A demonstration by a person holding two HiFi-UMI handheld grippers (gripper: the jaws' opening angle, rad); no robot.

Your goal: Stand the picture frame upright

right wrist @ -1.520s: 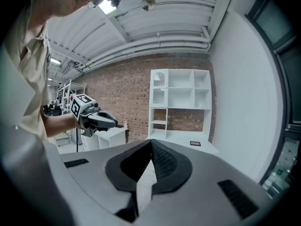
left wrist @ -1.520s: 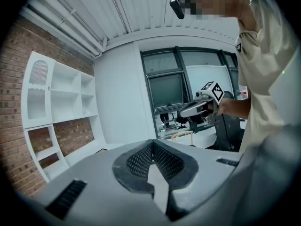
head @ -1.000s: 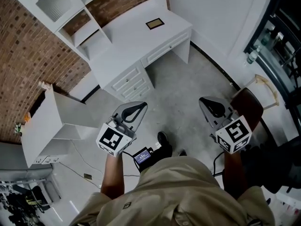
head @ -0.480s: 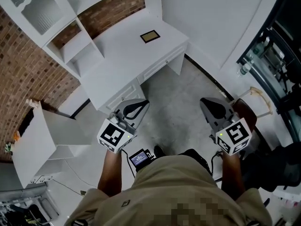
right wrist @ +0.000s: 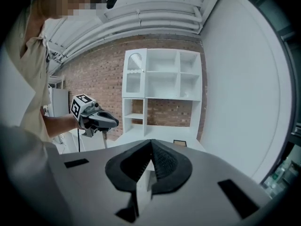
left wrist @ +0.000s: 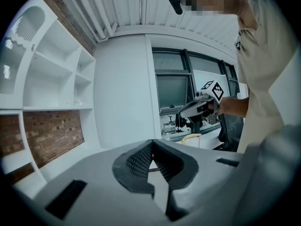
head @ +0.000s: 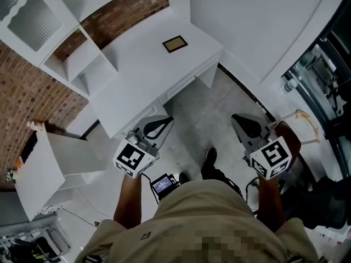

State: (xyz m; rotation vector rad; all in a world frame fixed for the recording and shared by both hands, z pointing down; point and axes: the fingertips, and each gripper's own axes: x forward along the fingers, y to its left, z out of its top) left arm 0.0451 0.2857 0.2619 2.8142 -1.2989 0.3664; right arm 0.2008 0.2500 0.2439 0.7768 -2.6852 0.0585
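White desk [head: 137, 75] dead ahead, and the picture frame [head: 175, 44] lies flat on its top, near the back corner by the wall [head: 247, 21]. Left gripper [head: 168, 119] hangs over the floor [head: 203, 111] just short of the desk, jaws pressed together, nothing between them. Right gripper [head: 236, 118] is alongside, well apart, jaws likewise together and empty. Black-and-white square patterns sit on the left cube [head: 131, 159] and right cube [head: 270, 156]. The small blue screen [head: 162, 184] at the waist is too tiny to read.

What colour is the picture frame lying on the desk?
The picture frame has a dark rim, tan centre; head view.
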